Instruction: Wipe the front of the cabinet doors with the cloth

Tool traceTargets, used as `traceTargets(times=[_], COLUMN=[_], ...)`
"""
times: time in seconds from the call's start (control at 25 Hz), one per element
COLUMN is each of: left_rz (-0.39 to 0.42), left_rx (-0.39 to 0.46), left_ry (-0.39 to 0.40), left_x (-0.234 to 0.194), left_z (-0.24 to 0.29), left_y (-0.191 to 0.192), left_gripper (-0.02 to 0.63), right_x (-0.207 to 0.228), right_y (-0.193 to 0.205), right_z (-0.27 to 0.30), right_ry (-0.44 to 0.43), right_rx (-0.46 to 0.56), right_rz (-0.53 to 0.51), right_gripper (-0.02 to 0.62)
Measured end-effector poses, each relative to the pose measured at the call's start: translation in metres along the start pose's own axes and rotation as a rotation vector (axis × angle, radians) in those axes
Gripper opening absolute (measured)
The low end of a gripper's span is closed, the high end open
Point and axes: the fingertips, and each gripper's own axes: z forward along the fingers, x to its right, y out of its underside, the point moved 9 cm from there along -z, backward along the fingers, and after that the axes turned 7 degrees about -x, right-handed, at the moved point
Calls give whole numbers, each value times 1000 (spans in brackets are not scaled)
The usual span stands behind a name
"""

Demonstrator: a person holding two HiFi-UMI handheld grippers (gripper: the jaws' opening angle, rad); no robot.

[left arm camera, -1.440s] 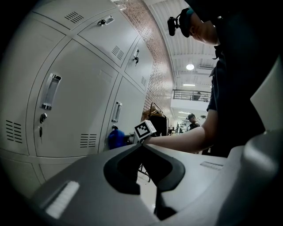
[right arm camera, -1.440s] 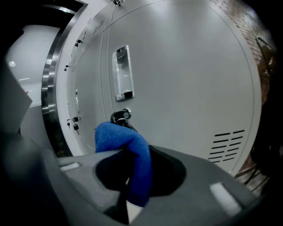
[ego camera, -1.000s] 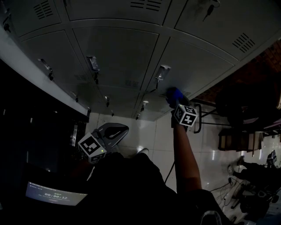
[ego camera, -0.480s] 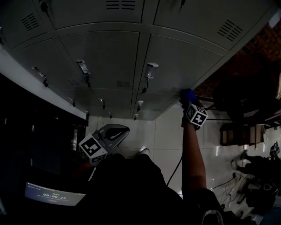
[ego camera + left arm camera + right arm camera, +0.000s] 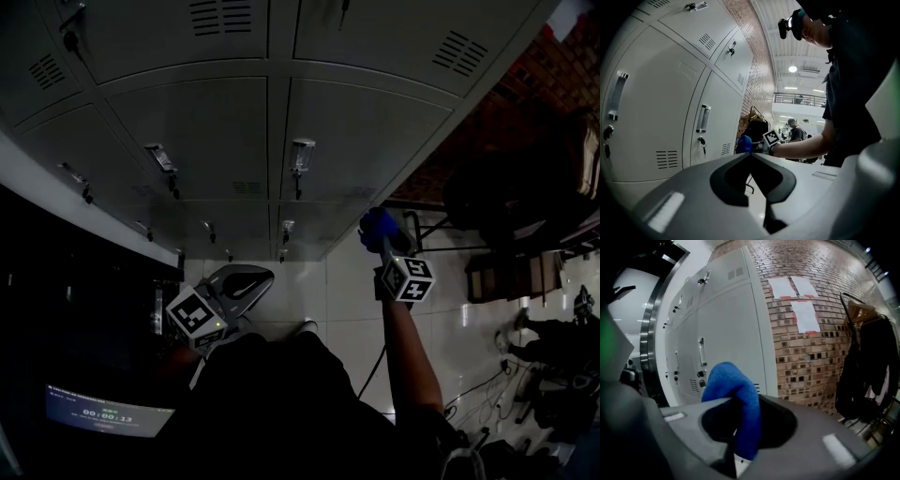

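Grey metal cabinet doors [image 5: 356,131] with handles and key locks fill the top of the head view. A blue cloth [image 5: 376,225] bulges out of my right gripper [image 5: 379,234], which is shut on it. That gripper is held out just past the cabinet's right end; I cannot tell whether the cloth touches the metal. In the right gripper view the cloth [image 5: 733,394] hangs through the jaws, with the doors [image 5: 726,329] behind. My left gripper [image 5: 246,281] hangs low by my body, shut and empty. From it I see the cloth [image 5: 743,143] and the doors [image 5: 656,108].
A brick wall [image 5: 811,348] with taped papers [image 5: 806,315] adjoins the cabinet's right end. Dark clothes hang on a rack [image 5: 869,366]. A chair [image 5: 502,272] stands on the glossy white tile floor [image 5: 347,291]. A lit timer screen [image 5: 103,412] sits lower left. People stand far off [image 5: 794,132].
My right gripper with the cloth slid rightward along the lower door to the cabinet's end, then came away from its face. The left gripper stayed put.
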Motion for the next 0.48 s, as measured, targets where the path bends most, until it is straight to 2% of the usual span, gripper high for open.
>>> traceTargets(times=[0.28, 0.48], left_rz=[28, 39], left_rx=[15, 30], left_ry=[13, 15], left_x=[-6, -9], left_z=[4, 0], left_y=[-6, -9], left_gripper=[0, 0], right_x=[-75, -132], right_y=[-24, -27], right_z=[-40, -57], right_ry=[-170, -296], right_rx=[71, 103], right_rz=[-97, -165], right_gripper=[69, 69])
